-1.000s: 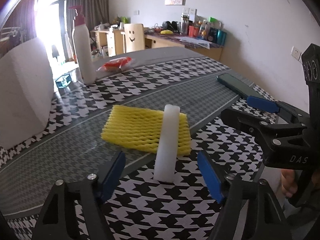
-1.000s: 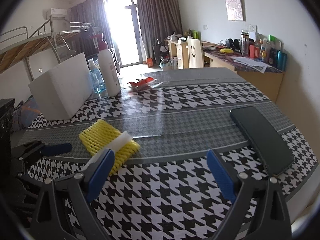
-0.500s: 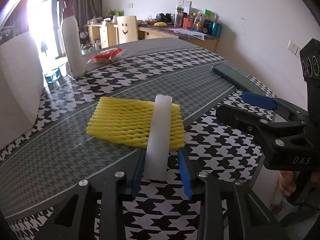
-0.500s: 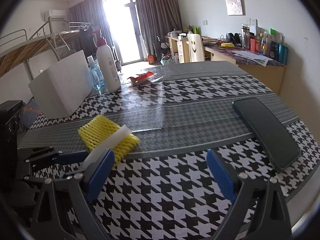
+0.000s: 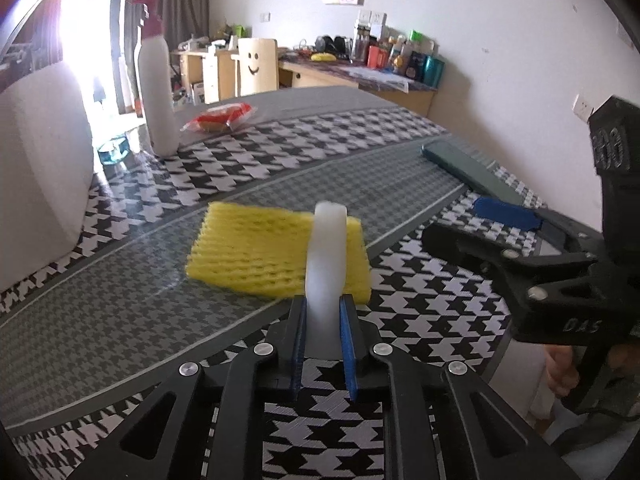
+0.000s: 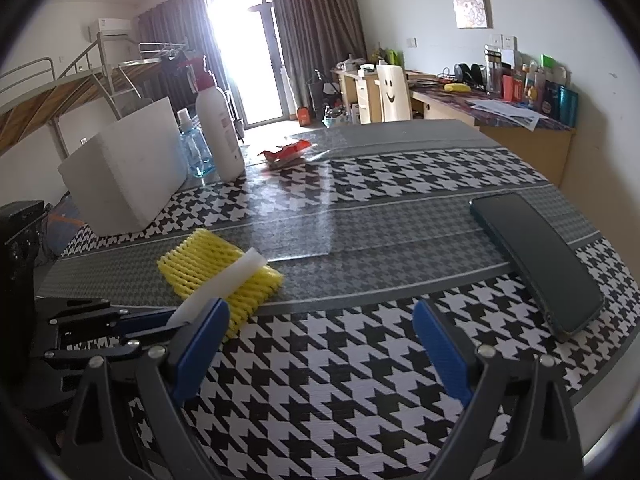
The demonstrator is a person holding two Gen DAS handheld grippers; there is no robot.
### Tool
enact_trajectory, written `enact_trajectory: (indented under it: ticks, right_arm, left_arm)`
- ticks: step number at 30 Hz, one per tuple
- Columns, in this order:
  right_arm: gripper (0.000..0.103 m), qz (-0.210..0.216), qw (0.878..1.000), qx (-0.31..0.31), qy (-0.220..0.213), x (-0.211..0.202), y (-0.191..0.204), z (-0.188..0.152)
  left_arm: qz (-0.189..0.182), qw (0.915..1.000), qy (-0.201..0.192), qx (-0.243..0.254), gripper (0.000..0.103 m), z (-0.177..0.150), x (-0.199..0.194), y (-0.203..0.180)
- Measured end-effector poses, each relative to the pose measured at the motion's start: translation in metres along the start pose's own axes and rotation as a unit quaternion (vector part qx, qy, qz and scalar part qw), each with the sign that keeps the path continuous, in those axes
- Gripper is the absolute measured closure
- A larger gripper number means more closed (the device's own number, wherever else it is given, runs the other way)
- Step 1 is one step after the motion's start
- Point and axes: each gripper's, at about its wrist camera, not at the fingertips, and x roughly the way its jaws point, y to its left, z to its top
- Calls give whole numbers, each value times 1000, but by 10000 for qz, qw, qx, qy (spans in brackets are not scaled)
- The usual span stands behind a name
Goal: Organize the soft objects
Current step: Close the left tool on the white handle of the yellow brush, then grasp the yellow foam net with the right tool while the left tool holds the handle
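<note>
- counter (image 6: pixel 360 380): carries everything
- yellow foam net (image 5: pixel 256 252): lies flat under the strip's far end
- white foam strip (image 5: pixel 325 256): near end between left tongs (image 5: pixel 323 336), closing on it, probably to lift it
- right tongs (image 6: pixel 320 340): wide open, empty; waiting

Glaring window (image 6: pixel 256 52), dark curtains (image 6: pixel 316 40), possibly cluttered desk (image 6: pixel 500 120).
</note>
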Motion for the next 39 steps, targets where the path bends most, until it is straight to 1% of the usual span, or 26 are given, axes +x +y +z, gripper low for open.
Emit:
enact_trajectory:
  ticks: [5,9,17,23,26,28,30,36,37,39]
  right_arm:
    - [7,81,9999,-90,-5,2,8,3]
    - [7,188,9996,-195,69,5,17,3]
    - [7,493,9977,-352,292,16,37,1]
    - [8,543,9970,-407,361,22,48,5]
    - [12,556,9961,-546,404,26,55,8]
    - [12,622,9952,-623,430,28,61,10]
    - [16,718,9938,-709,472,31,68,11]
    - [18,929,9880,-1072,607,40,87,7]
    - [24,948,9872,-1104,647,42,88,7]
    - [30,976,9852,-1169,788,49,90,5]
  left_arm:
    - [104,9997,-226,-67,86,0,-16,6]
    - [155,9992,-297,-215,86,-1,-24,15]
    - [304,9982,-424,-295,86,-2,-35,25]
    - [414,9971,-460,-453,86,-4,-38,37]
    - [488,9960,-506,-546,86,-4,-41,44]
    - [601,9951,-510,-598,86,-5,-42,49]
    - [706,9941,-499,-656,86,-6,-43,55]
    - [781,9927,-502,-763,86,-8,-47,65]
    - [778,9927,-507,-775,86,-8,-47,66]
    - [756,9927,-509,-792,86,-9,-47,68]
